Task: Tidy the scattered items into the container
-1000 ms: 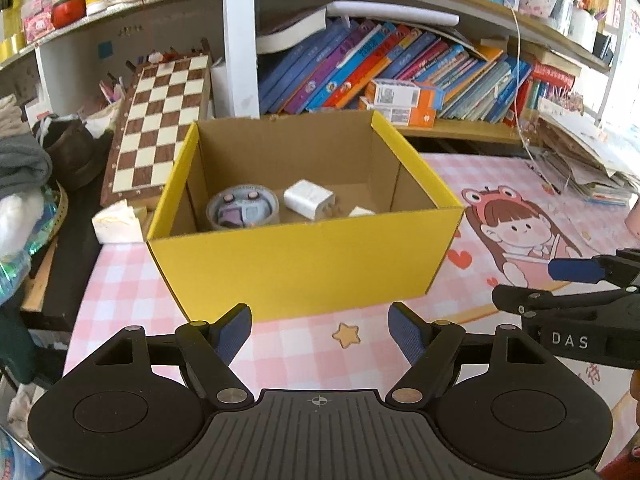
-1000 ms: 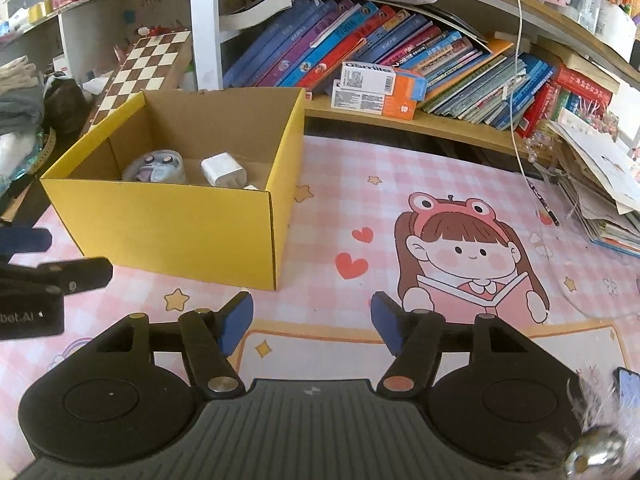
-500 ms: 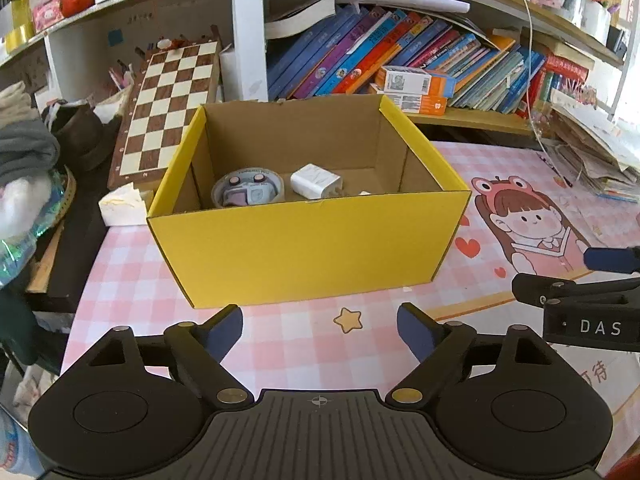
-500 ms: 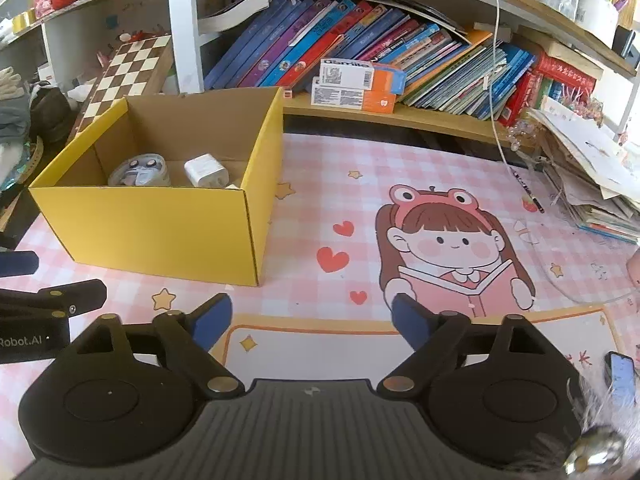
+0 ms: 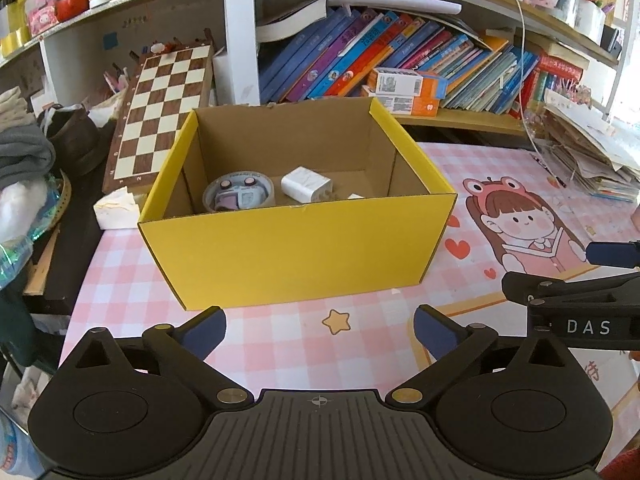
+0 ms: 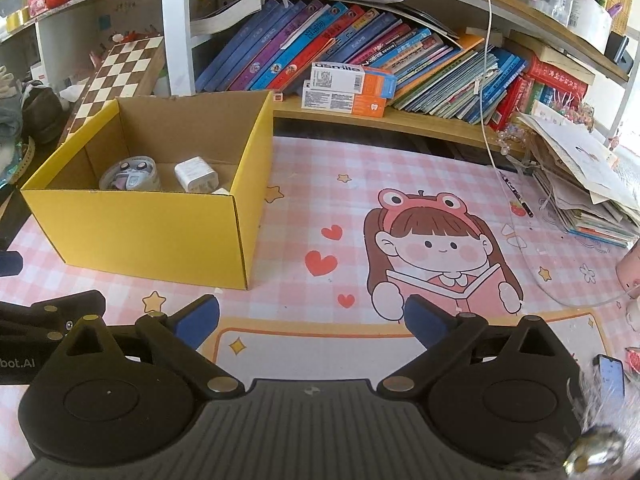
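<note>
A yellow cardboard box stands open on the pink checked mat; it also shows in the right wrist view. Inside lie a round grey tape roll holding small purple items, a white charger block and a small white piece; the roll and charger show in the right wrist view too. My left gripper is open and empty, in front of the box. My right gripper is open and empty, right of the box.
A chessboard leans behind the box at the left. Bookshelves with slanted books run along the back. A paper stack lies at the right edge, a crumpled tissue left of the box, a phone near right.
Both grippers have drawn back from the box and risen a little, so the box looks smaller and farther. Both jaws have opened wider. The things in the box have not moved.
</note>
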Tool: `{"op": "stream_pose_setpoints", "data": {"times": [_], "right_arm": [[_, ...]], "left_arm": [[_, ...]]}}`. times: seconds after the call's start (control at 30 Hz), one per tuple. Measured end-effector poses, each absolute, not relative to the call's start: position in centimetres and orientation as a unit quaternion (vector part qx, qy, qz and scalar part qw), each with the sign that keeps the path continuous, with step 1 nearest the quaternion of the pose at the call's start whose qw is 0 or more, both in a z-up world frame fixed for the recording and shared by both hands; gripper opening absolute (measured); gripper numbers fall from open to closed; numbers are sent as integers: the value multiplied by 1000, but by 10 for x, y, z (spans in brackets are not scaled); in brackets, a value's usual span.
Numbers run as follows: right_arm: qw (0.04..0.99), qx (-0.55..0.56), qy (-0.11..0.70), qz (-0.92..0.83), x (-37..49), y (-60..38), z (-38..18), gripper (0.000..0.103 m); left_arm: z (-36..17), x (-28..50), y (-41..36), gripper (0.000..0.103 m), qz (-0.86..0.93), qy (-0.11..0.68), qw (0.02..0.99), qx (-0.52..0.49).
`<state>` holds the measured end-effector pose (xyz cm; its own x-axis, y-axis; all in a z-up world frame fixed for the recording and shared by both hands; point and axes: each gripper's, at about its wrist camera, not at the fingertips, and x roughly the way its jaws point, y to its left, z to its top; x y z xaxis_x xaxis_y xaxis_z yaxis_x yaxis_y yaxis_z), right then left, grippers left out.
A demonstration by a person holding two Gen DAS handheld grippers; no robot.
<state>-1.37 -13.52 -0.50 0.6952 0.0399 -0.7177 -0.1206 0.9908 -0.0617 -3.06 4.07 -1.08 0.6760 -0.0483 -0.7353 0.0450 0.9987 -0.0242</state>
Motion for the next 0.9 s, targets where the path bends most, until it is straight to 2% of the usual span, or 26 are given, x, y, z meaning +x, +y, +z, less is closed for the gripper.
{"op": "stream_pose_setpoints", "data": {"times": [0.9], "right_arm": [[916, -54, 396, 46, -5, -133, -7, 103]], "left_arm": [[-9, -25, 44, 102, -21, 402, 915, -10]]}}
